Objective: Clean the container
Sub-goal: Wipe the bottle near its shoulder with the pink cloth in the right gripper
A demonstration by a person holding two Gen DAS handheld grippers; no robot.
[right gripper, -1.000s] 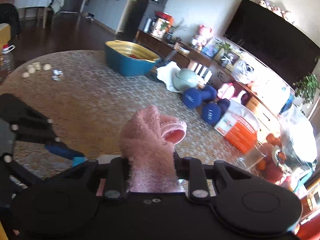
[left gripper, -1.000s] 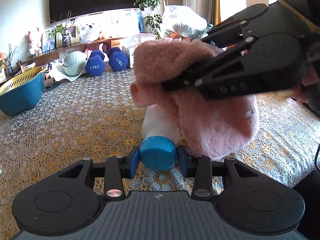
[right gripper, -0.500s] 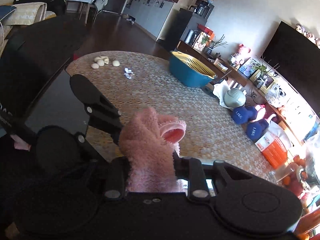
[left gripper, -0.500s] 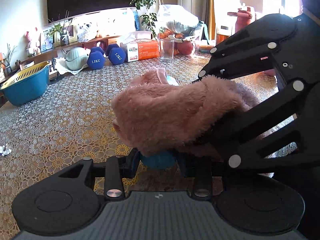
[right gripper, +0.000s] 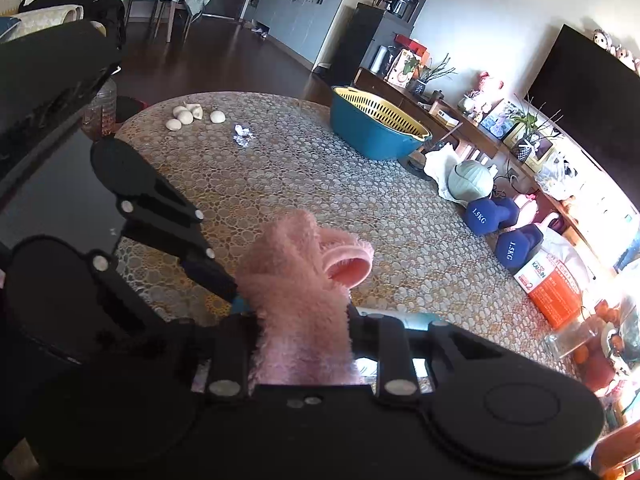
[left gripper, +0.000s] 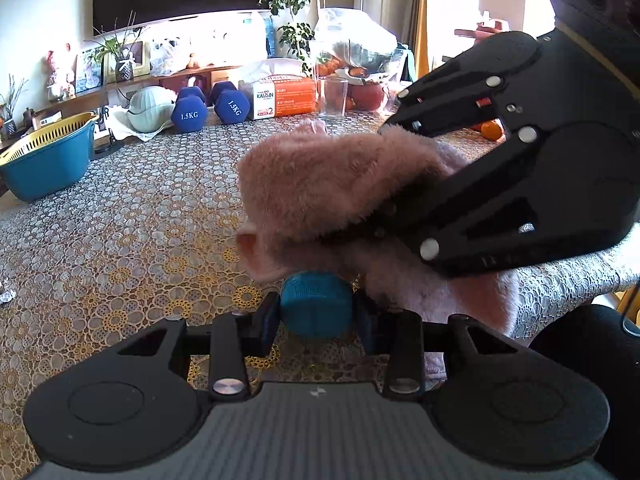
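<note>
One container (left gripper: 316, 312) lies capped end toward camera

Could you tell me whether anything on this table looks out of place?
Yes: a crumpled foil scrap lies loose on the tablecloth, and two blue dumbbells sit at its far edge, odd for a dining table.

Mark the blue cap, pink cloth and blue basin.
blue cap (left gripper: 316, 304): left wrist view, cap's ribbed face.
pink cloth (right gripper: 296, 292): right wrist view, fluffy middle.
blue basin (left gripper: 44, 168): left wrist view, outer wall.
</note>
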